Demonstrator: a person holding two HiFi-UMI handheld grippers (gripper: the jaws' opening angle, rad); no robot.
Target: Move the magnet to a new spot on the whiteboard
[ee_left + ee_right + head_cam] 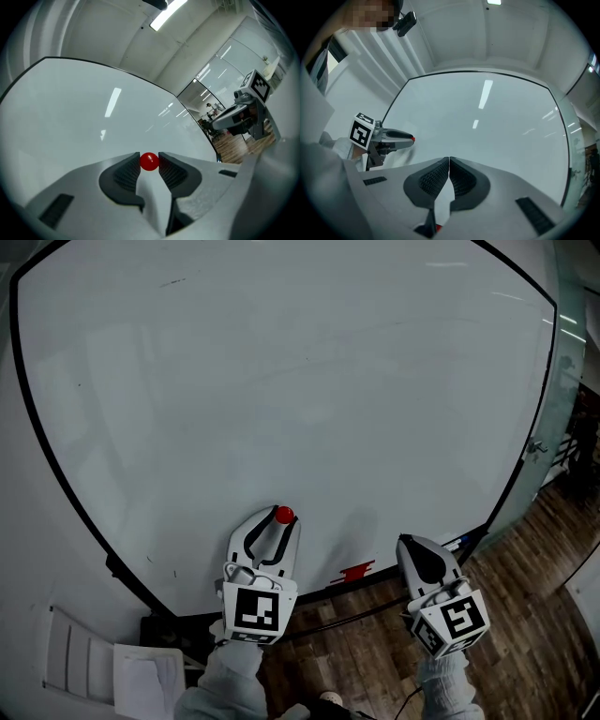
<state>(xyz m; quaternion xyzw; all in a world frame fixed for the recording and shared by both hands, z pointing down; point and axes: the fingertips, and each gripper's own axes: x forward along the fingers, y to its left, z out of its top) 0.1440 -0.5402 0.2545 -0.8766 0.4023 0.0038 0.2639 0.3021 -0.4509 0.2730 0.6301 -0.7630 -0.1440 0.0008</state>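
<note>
Glossy whiteboard (pixel 281 381), shiny red magnet (pixel 149 161)

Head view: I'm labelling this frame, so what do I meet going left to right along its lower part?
White slatted rack → sheets of paper → left gripper, shut on the red magnet → red mark on the whiteboard → right gripper, shut and empty.
</note>
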